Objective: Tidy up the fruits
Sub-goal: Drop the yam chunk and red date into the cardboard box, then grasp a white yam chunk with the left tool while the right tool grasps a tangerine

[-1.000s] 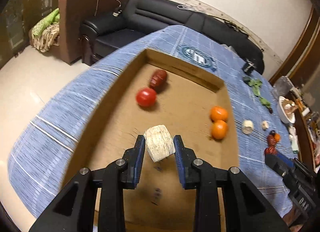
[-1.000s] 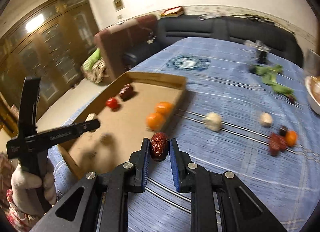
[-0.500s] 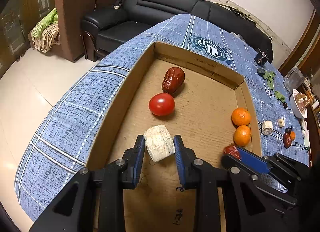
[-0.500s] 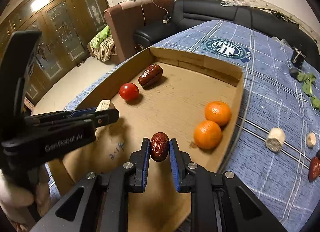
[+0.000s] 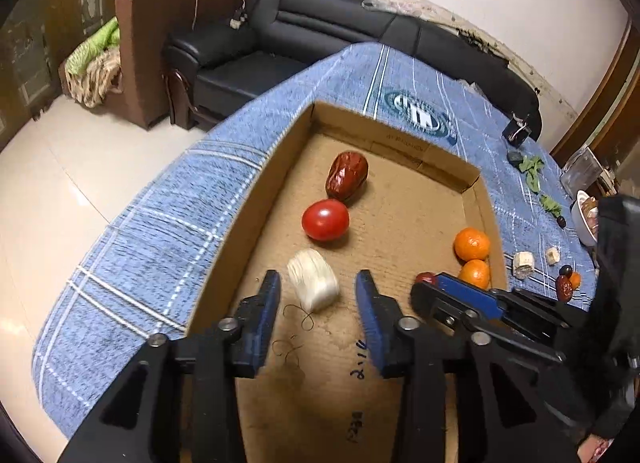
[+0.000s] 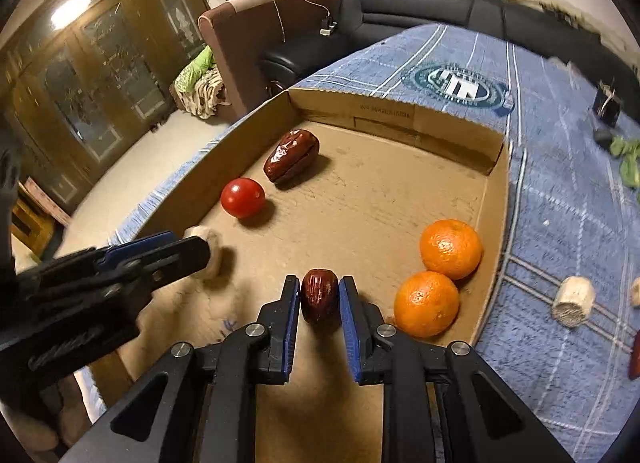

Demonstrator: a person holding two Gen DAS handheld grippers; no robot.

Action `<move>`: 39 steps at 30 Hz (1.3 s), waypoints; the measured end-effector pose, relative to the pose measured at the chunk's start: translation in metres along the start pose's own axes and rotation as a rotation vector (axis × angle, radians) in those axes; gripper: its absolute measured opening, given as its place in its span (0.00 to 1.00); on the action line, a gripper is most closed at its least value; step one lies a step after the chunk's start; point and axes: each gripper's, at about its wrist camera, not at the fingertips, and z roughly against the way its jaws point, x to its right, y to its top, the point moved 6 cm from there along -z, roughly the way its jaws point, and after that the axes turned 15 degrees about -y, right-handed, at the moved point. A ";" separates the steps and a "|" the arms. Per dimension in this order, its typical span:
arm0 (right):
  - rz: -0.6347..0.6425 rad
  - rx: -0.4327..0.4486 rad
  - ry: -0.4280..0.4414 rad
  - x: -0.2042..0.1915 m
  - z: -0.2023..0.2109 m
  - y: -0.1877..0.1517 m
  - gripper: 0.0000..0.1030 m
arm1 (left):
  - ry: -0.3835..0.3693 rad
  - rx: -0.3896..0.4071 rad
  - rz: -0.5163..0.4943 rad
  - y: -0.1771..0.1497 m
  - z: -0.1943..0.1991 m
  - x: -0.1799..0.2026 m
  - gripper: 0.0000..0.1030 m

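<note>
warm, fairly dim indoor light fills both views. in the right wrist view a lamp glares off the glass of the wooden cabinet (image 6: 86, 75), and small highlights sit on the tomato (image 6: 242, 197) and the glossy large date (image 6: 292, 156). soft shadows fall to the right of the oranges (image 6: 451, 249) and fruit on the cardboard tray (image 6: 400, 191). fisheye bending curves the walls and the sofa (image 5: 320, 43), and black vignetting eats the corners. the pale piece (image 5: 313, 279) is smeared with motion blur, the blue cloth (image 5: 160, 223) looks noisy, and the near tool bodies are soft.
</note>
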 end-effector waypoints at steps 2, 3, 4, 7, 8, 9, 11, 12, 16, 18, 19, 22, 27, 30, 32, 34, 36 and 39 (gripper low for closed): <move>-0.013 0.003 0.015 0.001 0.002 0.002 0.23 | 0.002 0.032 -0.004 -0.001 0.011 0.003 0.47; -0.013 0.011 0.020 0.002 0.005 0.003 0.23 | 0.001 0.042 -0.001 -0.001 0.016 0.004 0.47; -0.013 0.017 0.019 0.002 0.008 0.004 0.23 | 0.000 0.053 0.004 -0.002 0.021 0.005 0.48; -0.035 0.050 0.024 0.008 0.024 0.007 0.23 | -0.004 0.089 0.027 -0.006 0.038 0.007 0.51; -0.041 0.057 0.028 0.009 0.029 0.007 0.23 | -0.008 0.104 0.032 -0.008 0.044 0.008 0.52; -0.056 0.072 0.030 0.014 0.037 0.007 0.23 | -0.009 0.121 0.038 -0.011 0.051 0.011 0.54; -0.081 0.090 0.034 0.024 0.050 0.005 0.23 | -0.012 0.148 0.047 -0.017 0.061 0.016 0.58; -0.097 0.100 0.038 0.030 0.057 0.002 0.24 | -0.016 0.161 0.048 -0.021 0.066 0.021 0.58; -0.195 0.139 0.026 0.070 0.085 -0.021 0.24 | -0.034 0.169 0.018 -0.028 0.073 0.040 0.59; -0.247 0.161 -0.011 0.096 0.097 -0.042 0.24 | -0.034 0.175 -0.002 -0.031 0.074 0.051 0.59; -0.274 0.166 -0.037 0.110 0.102 -0.053 0.24 | -0.041 0.174 -0.010 -0.033 0.072 0.057 0.59; -0.351 0.151 -0.105 0.153 0.112 -0.087 0.24 | -0.068 0.152 -0.033 -0.039 0.066 0.074 0.59; -0.433 0.129 -0.211 0.215 0.128 -0.130 0.23 | -0.103 0.112 -0.109 -0.054 0.055 0.110 0.59; -0.478 0.116 -0.255 0.246 0.134 -0.147 0.23 | -0.102 0.094 -0.146 -0.059 0.049 0.124 0.61; -0.510 0.113 -0.260 0.261 0.136 -0.156 0.23 | -0.101 0.081 -0.166 -0.062 0.043 0.133 0.62; -0.528 0.110 -0.258 0.269 0.137 -0.161 0.23 | -0.106 0.069 -0.181 -0.064 0.039 0.140 0.62; -0.532 0.108 -0.245 0.272 0.134 -0.163 0.23 | -0.117 0.054 -0.200 -0.064 0.033 0.151 0.62; -0.518 0.102 -0.227 0.270 0.128 -0.159 0.23 | -0.140 0.034 -0.239 -0.061 0.021 0.169 0.62</move>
